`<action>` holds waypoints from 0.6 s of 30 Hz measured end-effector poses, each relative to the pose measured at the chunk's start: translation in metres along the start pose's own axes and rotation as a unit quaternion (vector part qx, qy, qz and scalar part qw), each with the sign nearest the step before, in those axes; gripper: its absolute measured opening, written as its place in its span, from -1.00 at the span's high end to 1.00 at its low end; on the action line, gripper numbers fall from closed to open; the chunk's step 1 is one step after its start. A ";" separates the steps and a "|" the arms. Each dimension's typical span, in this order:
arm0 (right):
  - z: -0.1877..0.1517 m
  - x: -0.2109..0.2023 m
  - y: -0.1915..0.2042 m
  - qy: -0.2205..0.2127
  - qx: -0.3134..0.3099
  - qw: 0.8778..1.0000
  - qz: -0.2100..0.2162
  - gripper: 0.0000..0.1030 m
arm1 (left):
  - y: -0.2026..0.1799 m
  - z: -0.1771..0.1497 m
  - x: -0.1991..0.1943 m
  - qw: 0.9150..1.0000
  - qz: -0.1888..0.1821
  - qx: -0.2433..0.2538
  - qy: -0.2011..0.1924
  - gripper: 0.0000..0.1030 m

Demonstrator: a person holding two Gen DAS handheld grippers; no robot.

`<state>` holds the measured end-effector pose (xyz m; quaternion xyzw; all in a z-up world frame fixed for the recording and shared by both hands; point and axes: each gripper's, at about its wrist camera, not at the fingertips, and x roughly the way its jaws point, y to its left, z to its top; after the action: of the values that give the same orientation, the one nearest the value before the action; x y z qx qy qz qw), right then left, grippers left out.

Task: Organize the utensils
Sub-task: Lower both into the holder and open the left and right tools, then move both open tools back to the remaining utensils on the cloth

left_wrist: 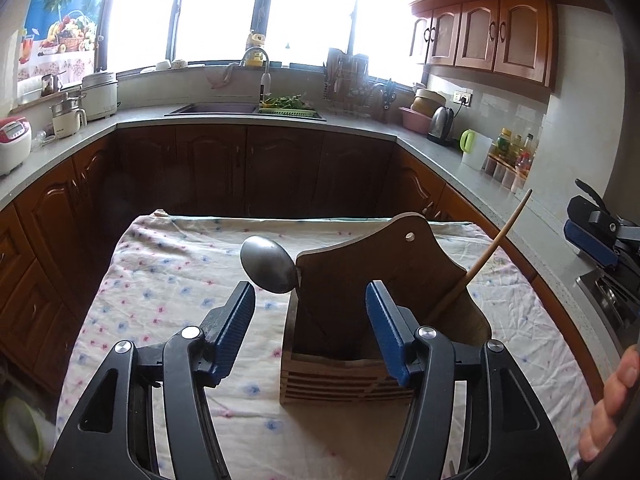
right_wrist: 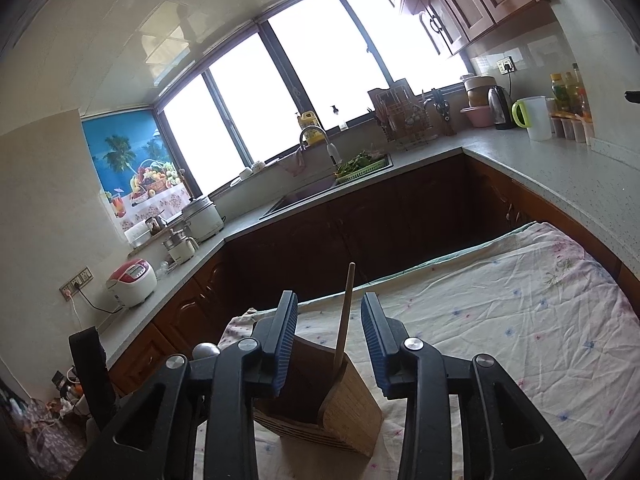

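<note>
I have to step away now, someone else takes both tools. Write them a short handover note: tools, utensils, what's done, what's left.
Left tool: open, nothing between its pads, facing the wooden utensil holder.
Right tool: open; the wooden utensil's handle stands in the gap, untouched.
Utensils: metal spoon stands bowl up at the holder's left side; the wooden utensil leans out at its right. Both are in the holder, on the floral cloth.
Done: both utensils placed and released.
Left: no other loose utensils show on the cloth; check outside these views.

Spoon (left_wrist: 267, 266) and stick (left_wrist: 486, 256) — in holder (left_wrist: 344, 376)
</note>
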<state>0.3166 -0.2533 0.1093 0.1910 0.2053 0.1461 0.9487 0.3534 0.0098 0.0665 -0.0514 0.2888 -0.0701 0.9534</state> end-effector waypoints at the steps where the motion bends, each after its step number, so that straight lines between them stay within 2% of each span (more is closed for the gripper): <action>1: -0.001 -0.003 0.000 0.001 0.002 1.000 0.001 0.26 | 0.002 -0.002 -0.002 1.000 0.001 -0.003 0.002 -0.14; 5: -0.008 -0.019 -0.002 0.003 0.006 1.000 0.003 0.16 | 0.012 -0.012 -0.012 1.000 0.003 -0.022 0.010 -0.33; 7: -0.013 -0.028 -0.002 0.004 0.007 1.000 0.004 -0.10 | 0.015 -0.020 -0.021 0.999 0.003 -0.033 0.012 -0.45; 8: -0.016 -0.033 -0.002 0.005 0.007 1.000 0.005 -0.36 | 0.015 -0.023 -0.025 0.999 0.002 -0.038 0.014 -0.53; 9: -0.020 -0.037 -0.001 0.006 0.006 1.000 0.006 -0.51 | 0.016 -0.027 -0.031 0.999 0.000 -0.043 0.016 -0.57; 18: -0.054 -0.078 0.002 0.020 -0.010 1.000 0.013 -0.80 | 0.015 -0.067 -0.085 0.998 -0.021 -0.059 0.017 -0.64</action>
<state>0.2241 -0.2630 0.0911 0.1814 0.2206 0.1643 0.9442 0.2477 0.0340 0.0547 -0.1129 0.3078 -0.0740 0.9418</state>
